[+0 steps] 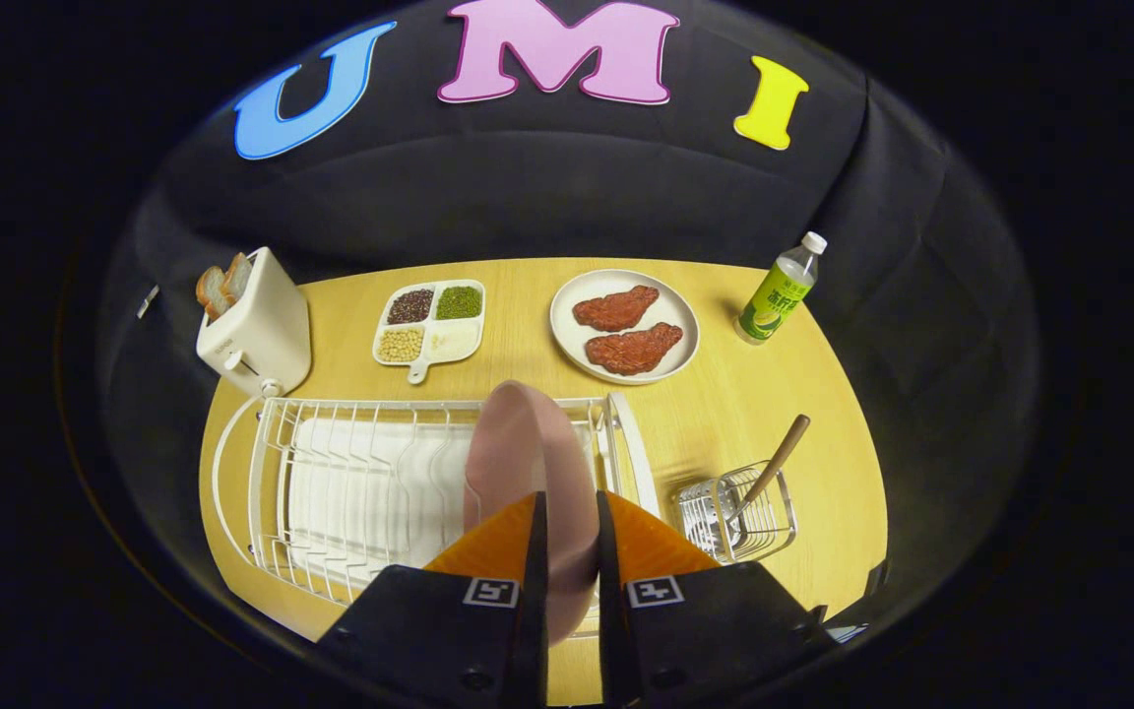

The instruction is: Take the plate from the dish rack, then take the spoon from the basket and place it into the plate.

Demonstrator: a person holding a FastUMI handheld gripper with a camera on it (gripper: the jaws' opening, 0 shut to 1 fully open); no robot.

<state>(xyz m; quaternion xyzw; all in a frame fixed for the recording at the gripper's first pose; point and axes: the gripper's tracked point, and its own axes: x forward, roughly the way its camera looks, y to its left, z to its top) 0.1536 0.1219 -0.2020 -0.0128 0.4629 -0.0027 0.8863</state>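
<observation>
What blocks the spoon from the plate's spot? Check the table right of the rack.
Nothing visible. The gripper pinches the plate upright over the rack. The spoon stands in the basket, bare table around it.

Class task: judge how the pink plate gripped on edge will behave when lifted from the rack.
The round pink plate looks rigid and smooth, so it may slip or swing between the hand-held gripper fingers. Standing in the white wire dish rack, it could snag.
</observation>
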